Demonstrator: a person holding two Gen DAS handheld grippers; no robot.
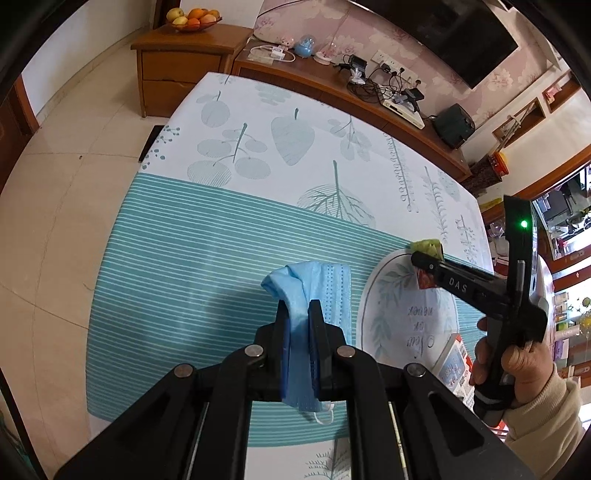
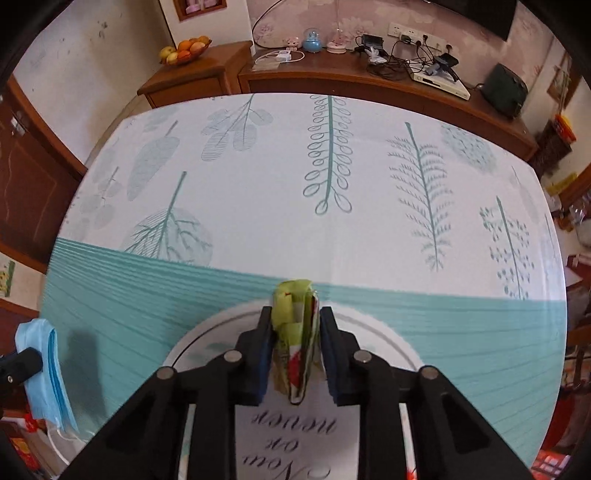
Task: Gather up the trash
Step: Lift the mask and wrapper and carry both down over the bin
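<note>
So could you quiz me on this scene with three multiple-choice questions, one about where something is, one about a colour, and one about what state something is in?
1. Where is the bowl of oranges and apples?
A. on the wooden side cabinet
B. on the patterned table
C. on the floor

2. What colour is the pleated disposable face mask?
A. pink
B. light blue
C. black

3. What is the right gripper doing?
A. hanging open
B. shut on the crumpled green and red wrapper
C. shut on a cable

Answers: 1 A, the bowl sits atop the cabinet by the wall. 2 B, the left gripper pinches light blue fabric. 3 B, the wrapper is squeezed between both fingers.
</note>
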